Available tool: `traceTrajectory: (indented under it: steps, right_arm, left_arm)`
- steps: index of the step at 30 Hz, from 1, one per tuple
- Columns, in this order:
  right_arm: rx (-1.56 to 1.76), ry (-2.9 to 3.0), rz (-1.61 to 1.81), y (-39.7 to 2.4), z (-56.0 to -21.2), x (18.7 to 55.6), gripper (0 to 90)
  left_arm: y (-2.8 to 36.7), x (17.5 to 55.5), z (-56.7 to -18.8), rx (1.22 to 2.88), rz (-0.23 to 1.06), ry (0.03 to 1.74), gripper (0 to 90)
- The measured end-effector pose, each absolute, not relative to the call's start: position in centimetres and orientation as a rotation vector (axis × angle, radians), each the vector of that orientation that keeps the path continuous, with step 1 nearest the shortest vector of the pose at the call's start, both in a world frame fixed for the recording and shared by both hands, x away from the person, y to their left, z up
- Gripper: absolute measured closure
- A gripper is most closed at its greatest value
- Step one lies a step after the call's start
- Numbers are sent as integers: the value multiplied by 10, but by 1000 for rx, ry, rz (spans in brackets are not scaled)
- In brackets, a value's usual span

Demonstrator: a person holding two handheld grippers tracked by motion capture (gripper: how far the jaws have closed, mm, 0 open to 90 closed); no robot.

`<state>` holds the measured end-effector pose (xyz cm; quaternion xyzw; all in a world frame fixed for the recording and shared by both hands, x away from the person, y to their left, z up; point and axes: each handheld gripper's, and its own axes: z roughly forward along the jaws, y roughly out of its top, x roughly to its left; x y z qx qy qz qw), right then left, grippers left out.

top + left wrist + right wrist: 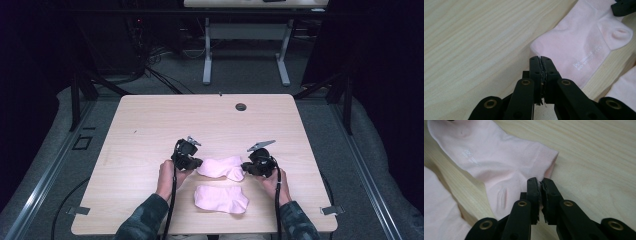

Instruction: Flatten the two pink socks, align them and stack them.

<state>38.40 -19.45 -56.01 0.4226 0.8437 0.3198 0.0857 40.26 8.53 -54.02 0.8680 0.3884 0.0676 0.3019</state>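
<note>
Socks lie on the light wood surface (150,125), two of them, both pale pink. The far sock (220,166) is stretched between the two tools. The near sock (220,198) lies flat just in front of it, closer to the person, and nothing touches it.

The left hand-held gripper (192,162) pinches one end of the far sock. In the left gripper view its black jaws are pressed tight together on the edge of the far sock (579,47), with a thin bit of cloth between them. Small pale letters show on that sock.

The right hand-held gripper (250,167) pinches the other end. In the right gripper view its jaws are squeezed on the edge of the far sock (499,162), and a little cloth peeks out between them. The sock has a few small wrinkles there.

A small dark round hole (241,106) sits near the far edge of the surface. Another desk (245,30) stands on the grey floor behind.
</note>
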Motion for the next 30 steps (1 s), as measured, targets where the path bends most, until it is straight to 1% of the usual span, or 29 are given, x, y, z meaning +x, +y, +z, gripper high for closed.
traceTrajectory:
  steps: [3,4,11,18,24,26,30]
  right_arm:
    - [1254,2488,970,-198,-549,378,851]
    - [1253,2482,976,-199,-545,376,851]
    - [1232,2457,1005,-208,-515,353,851]
    - [1212,2501,1024,-215,-496,319,851]
    - [1210,2538,1051,-215,-502,295,851]
    - [1212,2571,1034,-212,-508,290,851]
    - [1223,2610,1016,-201,-524,285,850]
  left_arm:
    - [86,400,-532,2298,187,1022,882]
    - [86,398,-529,2302,207,1023,882]
    - [90,381,-508,2269,148,999,883]
    - [94,348,-493,2255,114,950,883]
    - [97,319,-501,2279,100,926,882]
    - [101,314,-509,2297,91,932,882]
    - [111,311,-524,2278,66,974,882]
